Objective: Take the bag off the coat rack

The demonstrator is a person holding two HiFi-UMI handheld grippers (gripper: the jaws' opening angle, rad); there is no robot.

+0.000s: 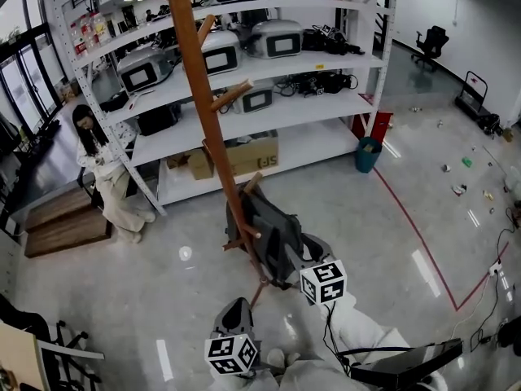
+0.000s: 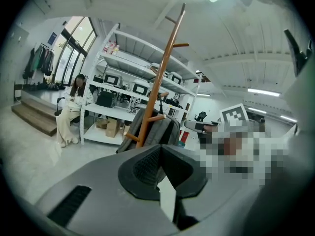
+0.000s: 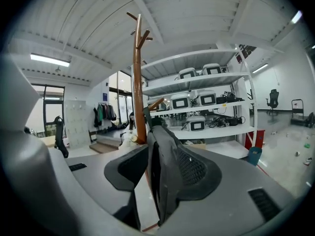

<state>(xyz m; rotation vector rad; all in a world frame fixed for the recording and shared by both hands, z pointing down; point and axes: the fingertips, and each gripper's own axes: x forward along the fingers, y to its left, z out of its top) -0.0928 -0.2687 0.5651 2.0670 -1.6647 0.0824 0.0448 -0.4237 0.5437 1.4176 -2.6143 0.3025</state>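
Grey backpack (image 1: pixel 273 233) hangs on the coat rack (image 1: pixel 199 80), soft, probably light; best grabbed at its top by the peg. Right gripper (image 3: pixel 152 151) is spread round its edge, not pinching. Left gripper (image 2: pixel 160 150) is pressed together, empty.

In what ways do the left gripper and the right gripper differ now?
The left gripper has its tongs together, empty; the right gripper has them apart, the bag between. The left gripper hangs back from the coat rack; the right gripper reaches the bag. Both carry a marker cube.
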